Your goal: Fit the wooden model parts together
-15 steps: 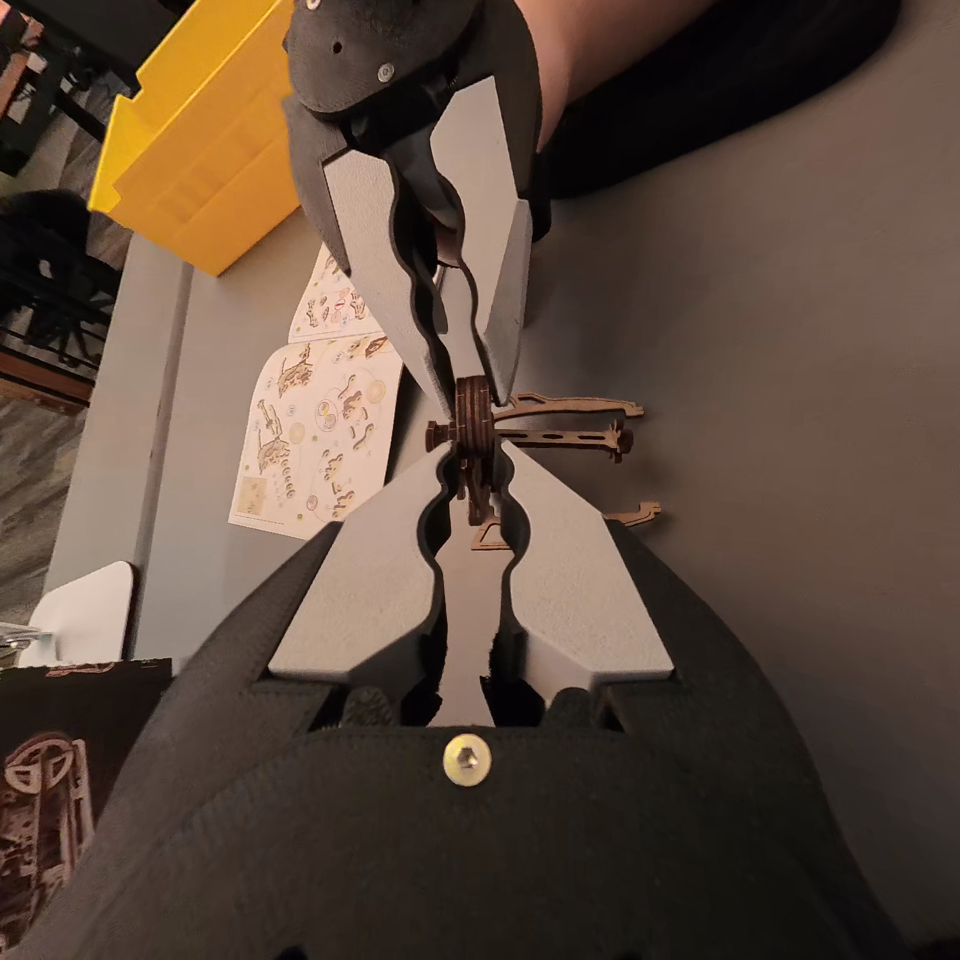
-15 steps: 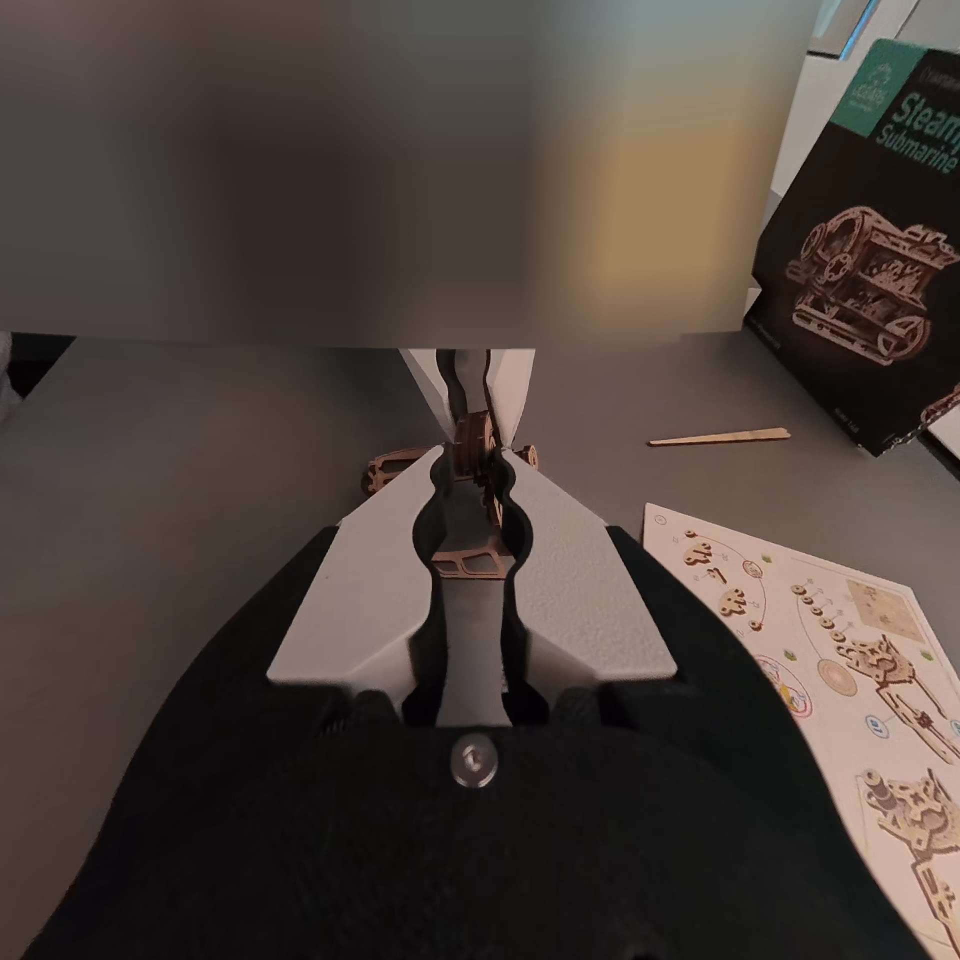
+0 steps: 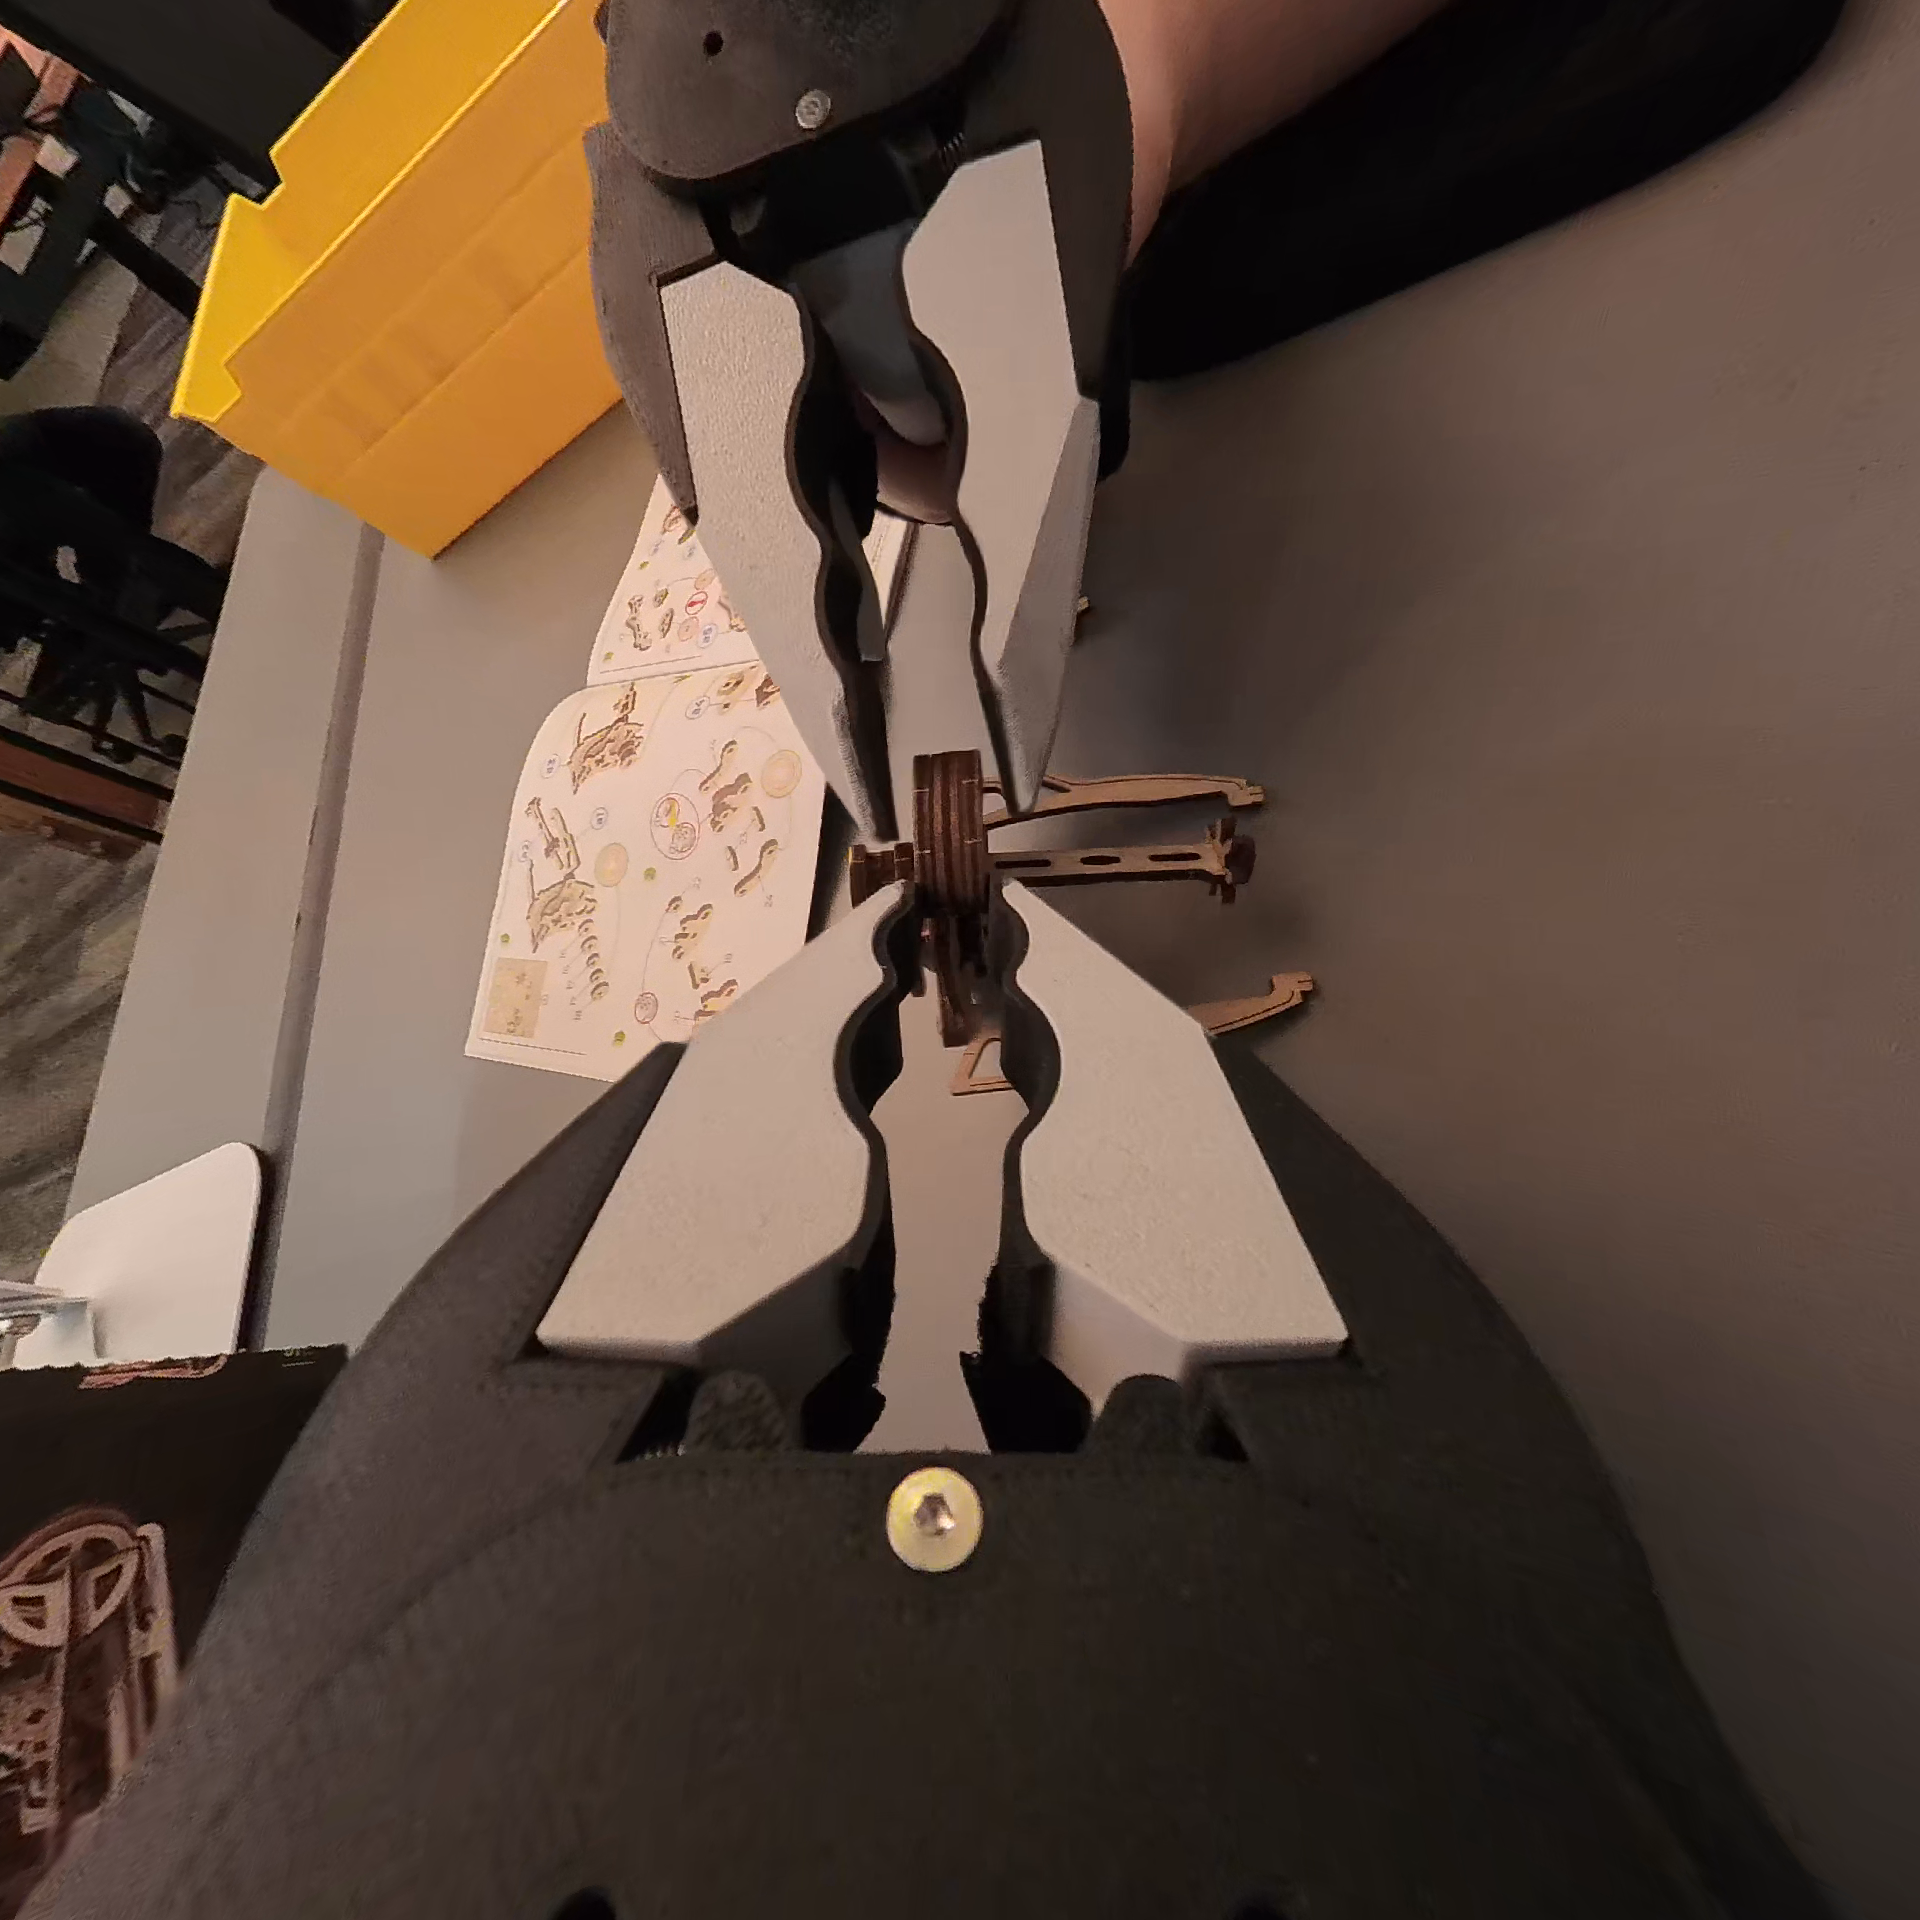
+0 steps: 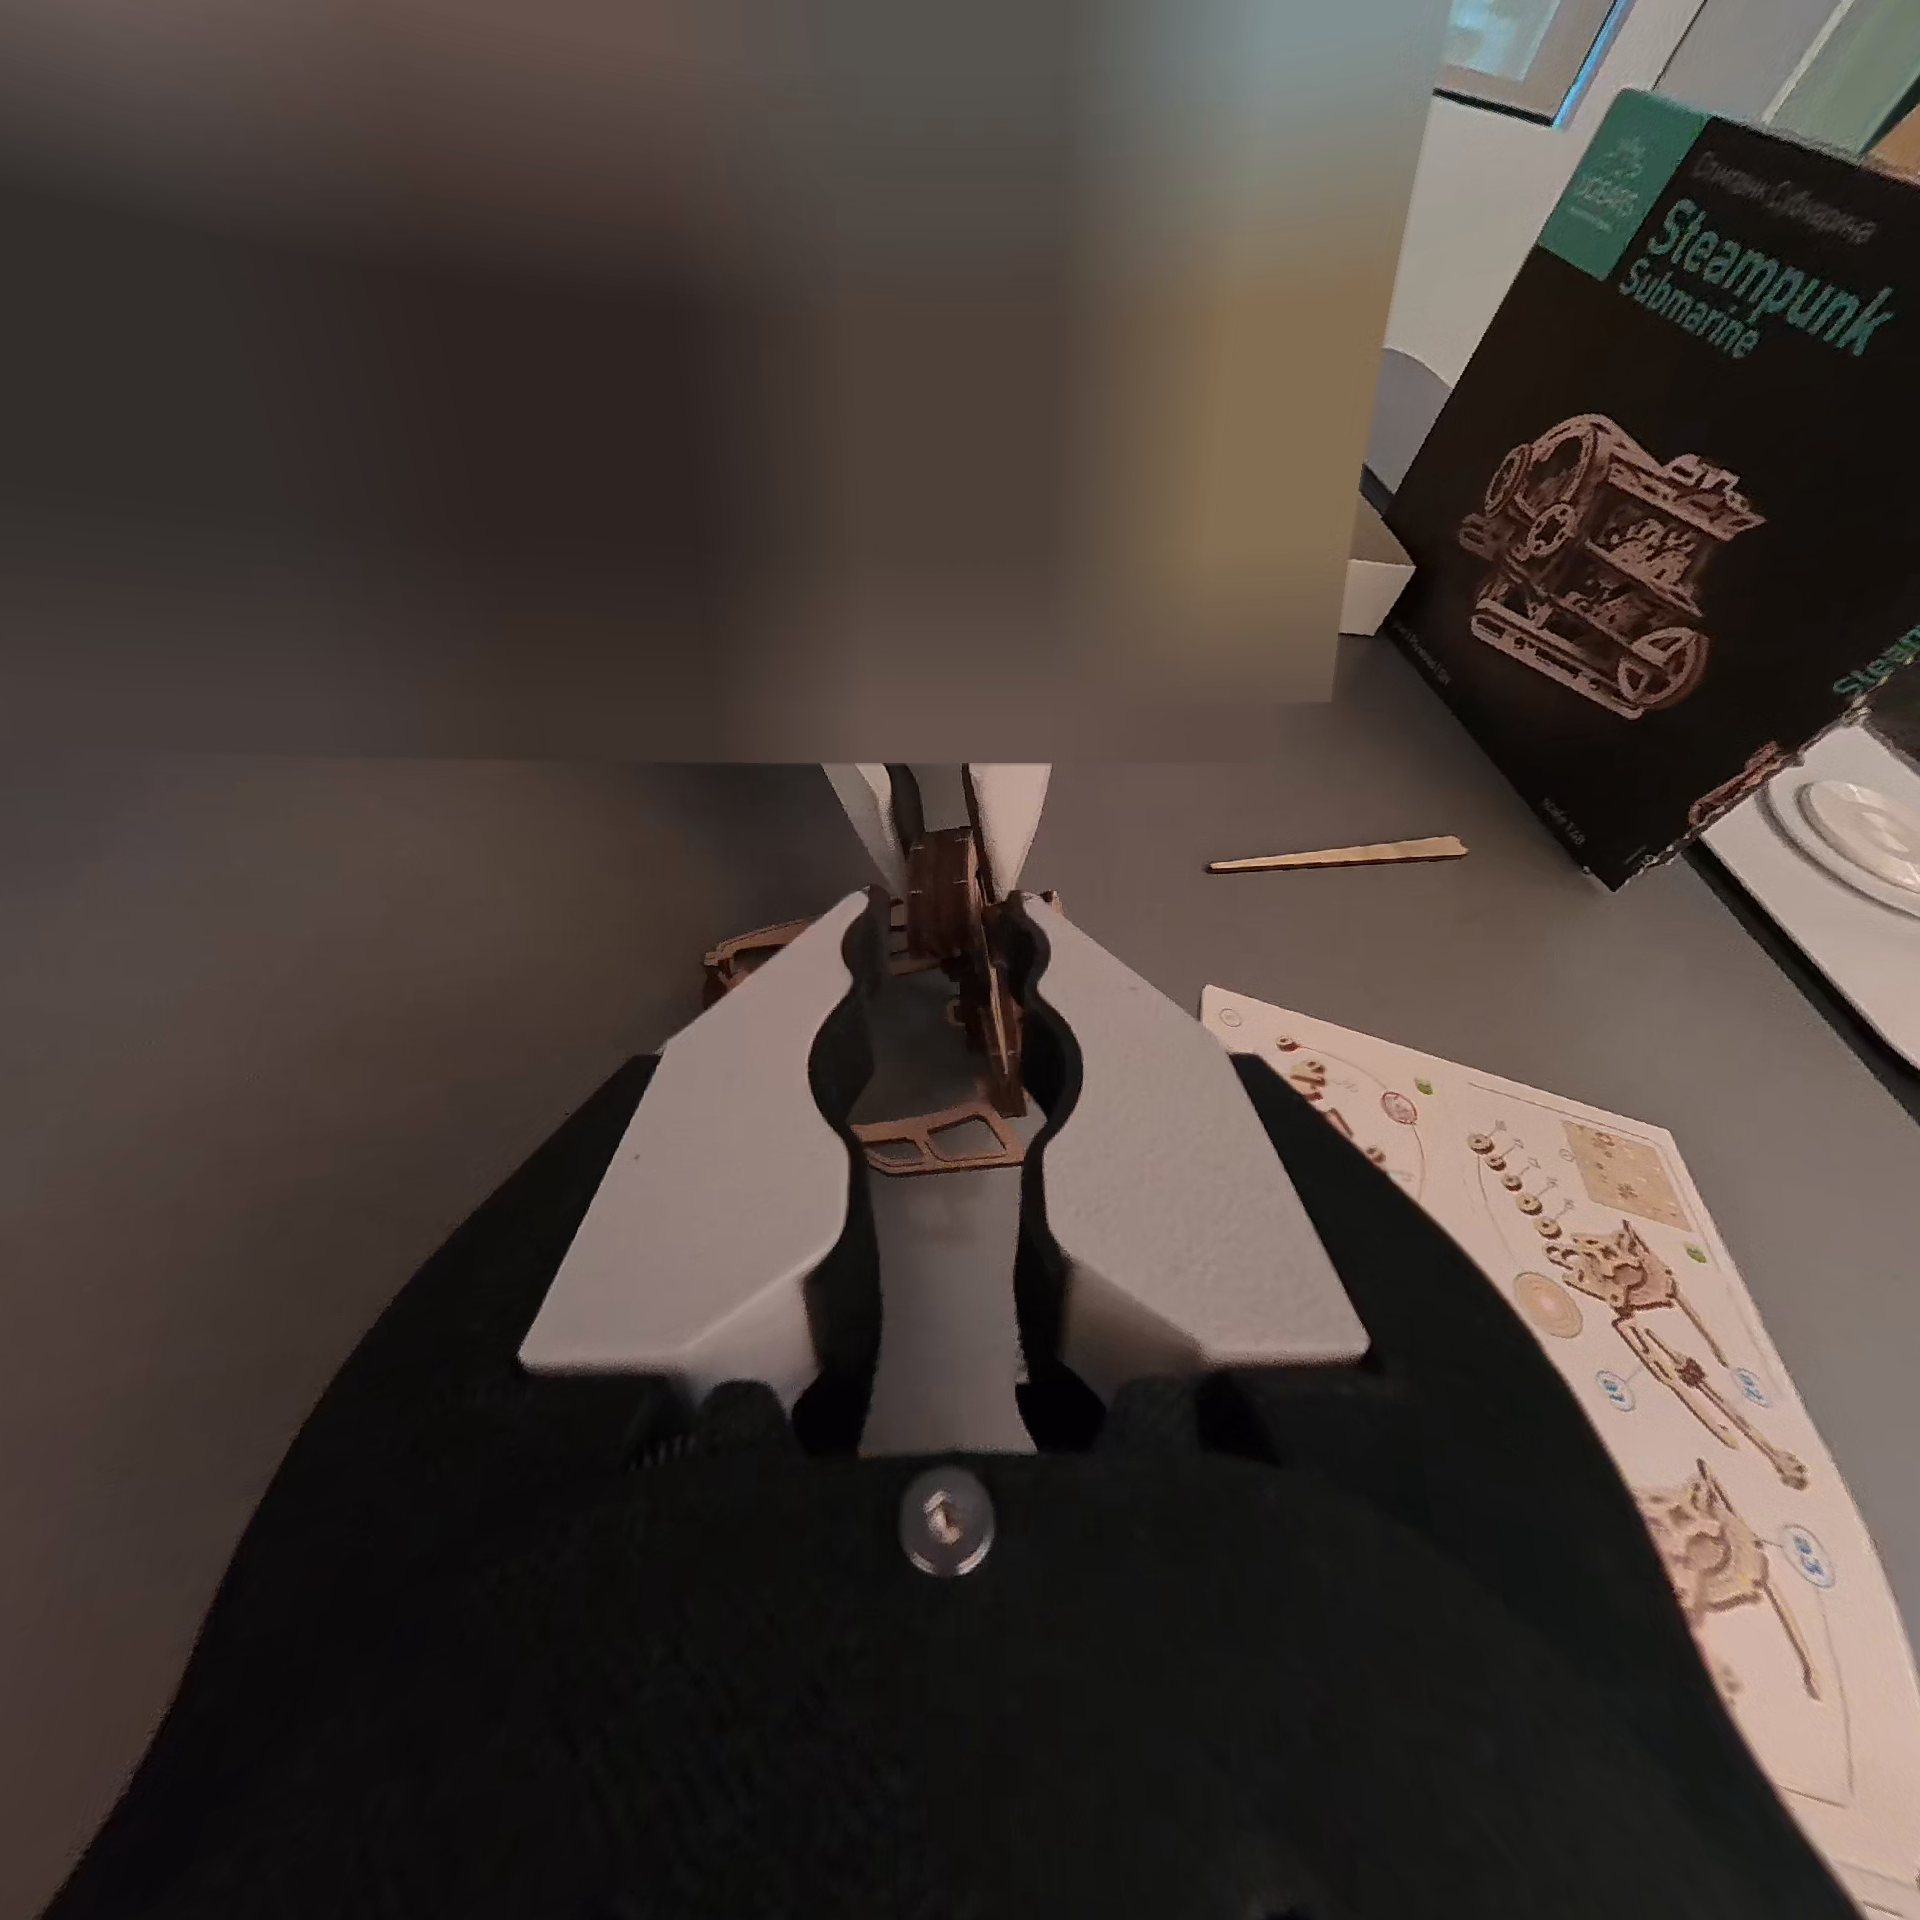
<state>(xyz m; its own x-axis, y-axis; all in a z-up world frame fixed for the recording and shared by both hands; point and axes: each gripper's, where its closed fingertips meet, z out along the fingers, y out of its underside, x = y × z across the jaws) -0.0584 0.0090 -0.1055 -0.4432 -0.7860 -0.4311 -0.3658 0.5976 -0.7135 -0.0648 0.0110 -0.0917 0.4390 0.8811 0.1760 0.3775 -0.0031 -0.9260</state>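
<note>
Both grippers, the left gripper [image 3: 951, 914] and the right gripper [image 4: 951, 914], have pale grey wavy-edged fingers [image 3: 748, 1143], black textured bodies and one silver screw [image 3: 934, 1532].

Instruction sheet [image 3: 644, 873] lies between bin [image 3: 416, 301] and box [image 3: 94, 1538].

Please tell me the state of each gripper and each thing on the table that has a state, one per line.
left gripper: shut on the wooden assembly.
right gripper: open, fingers either side of the assembly.
wooden assembly: held above the table between both grippers.
loose wooden parts: lying flat on the table.
instruction sheet: lying flat, unfolded.
model box: standing, tilted.
yellow bin: contents not visible.
</note>
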